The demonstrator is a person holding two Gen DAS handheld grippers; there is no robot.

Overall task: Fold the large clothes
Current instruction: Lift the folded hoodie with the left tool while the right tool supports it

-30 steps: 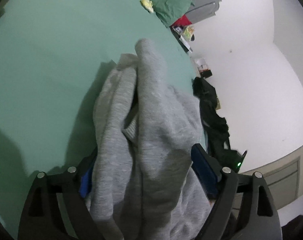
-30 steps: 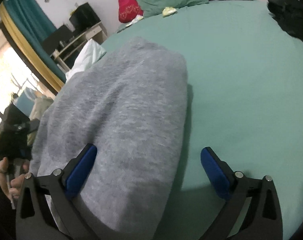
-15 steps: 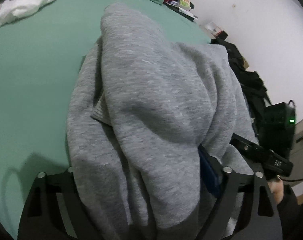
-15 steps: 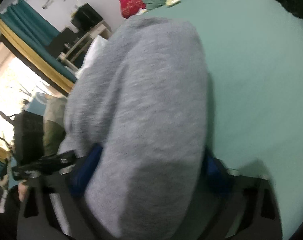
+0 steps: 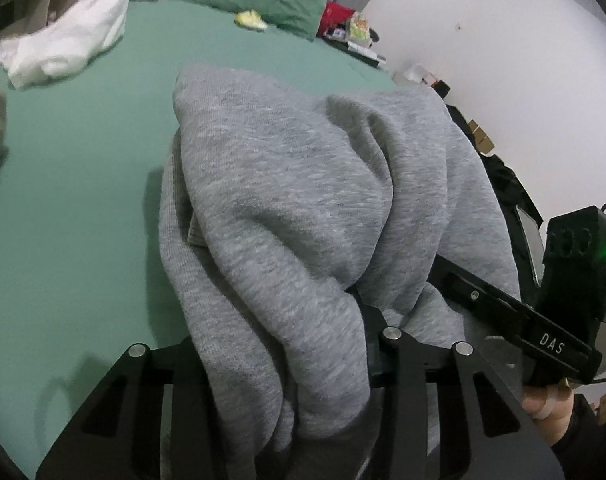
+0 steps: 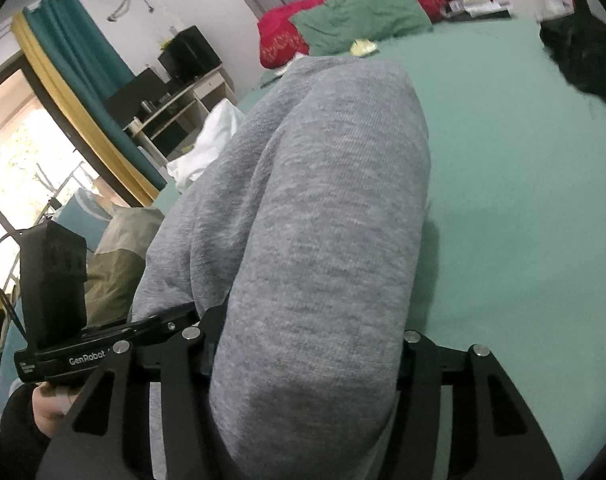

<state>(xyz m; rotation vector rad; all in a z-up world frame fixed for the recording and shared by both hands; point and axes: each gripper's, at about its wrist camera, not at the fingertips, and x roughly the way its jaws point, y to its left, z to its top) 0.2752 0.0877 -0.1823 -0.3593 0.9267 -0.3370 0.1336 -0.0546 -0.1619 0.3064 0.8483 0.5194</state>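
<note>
1. The fold looks only partly done, judging by shape: the grey sweatshirt [image 5: 303, 208] is bunched and doubled over rather than flat, so laying it out and squaring it remain.
2. The left gripper [image 5: 287, 344] is closing, a thick wad of the cloth between its jaws.
3. The right gripper [image 6: 303, 344] is closing too, its jaws packed with a rounded roll of cloth.
4. The sweatshirt hangs over the green bed sheet [image 5: 75, 184], short of the green pillow [image 6: 363, 20]; soft, heathered, deeply creased.
</note>
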